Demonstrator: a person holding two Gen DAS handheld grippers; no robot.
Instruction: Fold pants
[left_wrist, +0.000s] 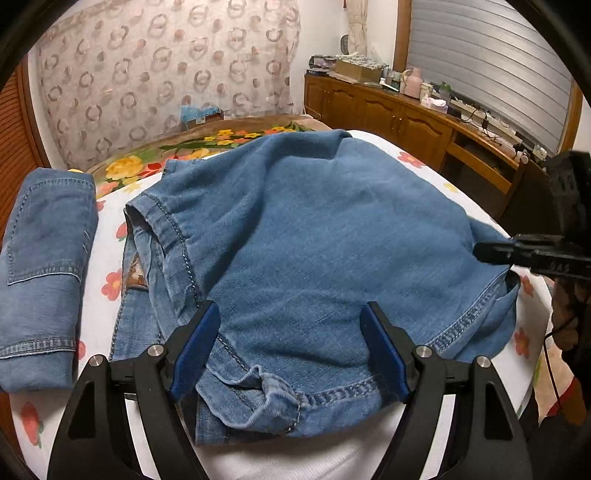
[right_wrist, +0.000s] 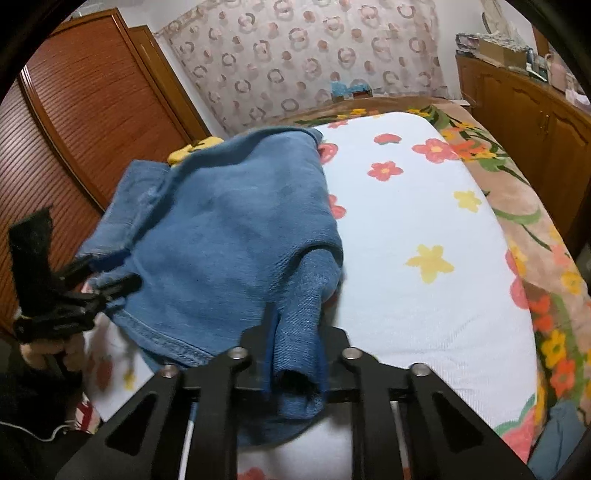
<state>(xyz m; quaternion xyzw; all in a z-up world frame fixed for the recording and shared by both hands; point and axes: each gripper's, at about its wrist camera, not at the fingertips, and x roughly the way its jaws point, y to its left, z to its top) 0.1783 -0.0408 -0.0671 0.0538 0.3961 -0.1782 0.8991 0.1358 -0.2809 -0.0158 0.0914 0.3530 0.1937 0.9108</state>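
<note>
A: Report the left side of the bed first.

B: A second, folded denim garment lies at the far left on the white flowered sheet, apart from the pants. The pants lie bunched on the sheet at the middle of the bed, waistband to the left, hem seam along the near edge.

A: State of the left gripper?

B: The left gripper has its jaws spread wide. The blue pads stand either side of the near denim edge, above it; no cloth is clamped between them.

A: And to the right?

B: The right gripper has its jaws closed on a fold of the pants, which bunches up between them. In the left wrist view this gripper sits at the right edge of the denim.

A: Surroundings?

B: In the right wrist view, bare sheet extends right of the pants, with a floral blanket beyond it. A wooden cabinet stands along the right wall, a patterned curtain behind the bed.
</note>
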